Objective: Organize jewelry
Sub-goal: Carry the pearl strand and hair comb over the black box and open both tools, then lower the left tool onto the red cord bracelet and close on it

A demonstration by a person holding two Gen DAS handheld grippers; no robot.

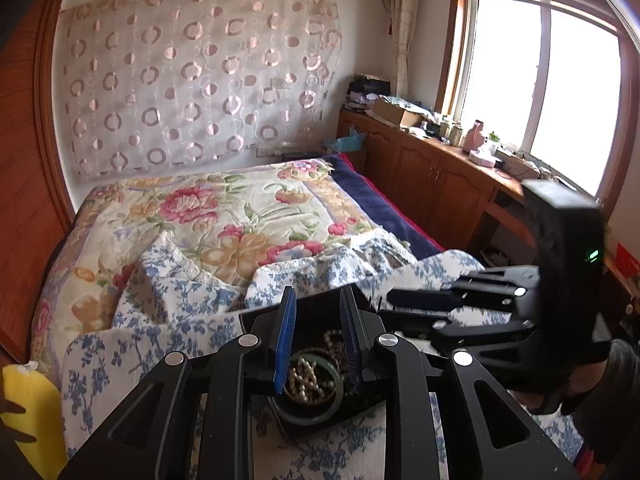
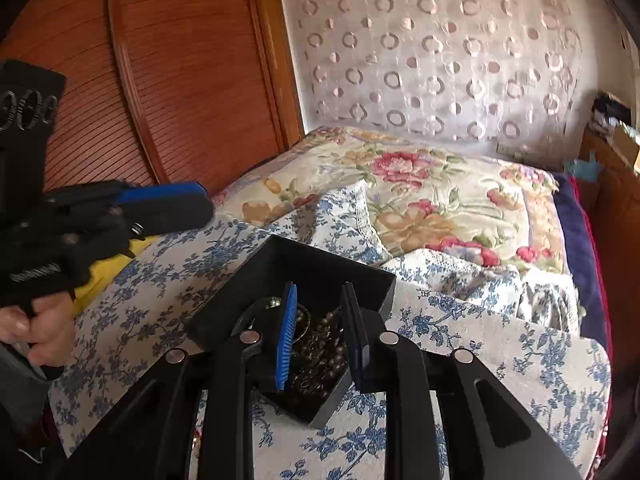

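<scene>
One black rectangular open-topped tray (image 2: 320,264) rests on a white bedspread printed with blue flowers (image 2: 500,360), which covers the near part of a bed; one cream quilt with large red and orange blossoms (image 2: 420,192) lies beyond it. Inside the tray, counted from both wrist views: one dark green bangle (image 1: 312,400), one coil of pale pearl-like beads (image 1: 306,378) lying within the ring of the bangle, and one heap of dark brown round beads (image 2: 320,352) whose strand count cannot be told. Two hand-held black two-finger grippers with blue pads are present. The left gripper (image 1: 318,340) hovers above the tray with its fingers parted by a moderate gap, framing the bangle and pearls; nothing is clamped between the pads, and contact with the jewelry cannot be confirmed. Seen from the right wrist view, this same tool (image 2: 176,200) appears at the left edge, gripped by a bare hand (image 2: 40,332), its fingers lying close together edge-on. The right gripper (image 2: 320,328) likewise stands partly open over the tray, its two pads straddling the brown beads without pinching them; whether the tips touch the beads cannot be told. From the left wrist view the right gripper (image 1: 424,312) extends in from the right, over the bedspread beside the tray. One yellow object (image 1: 32,412) lies at the near left of the bed.
</scene>
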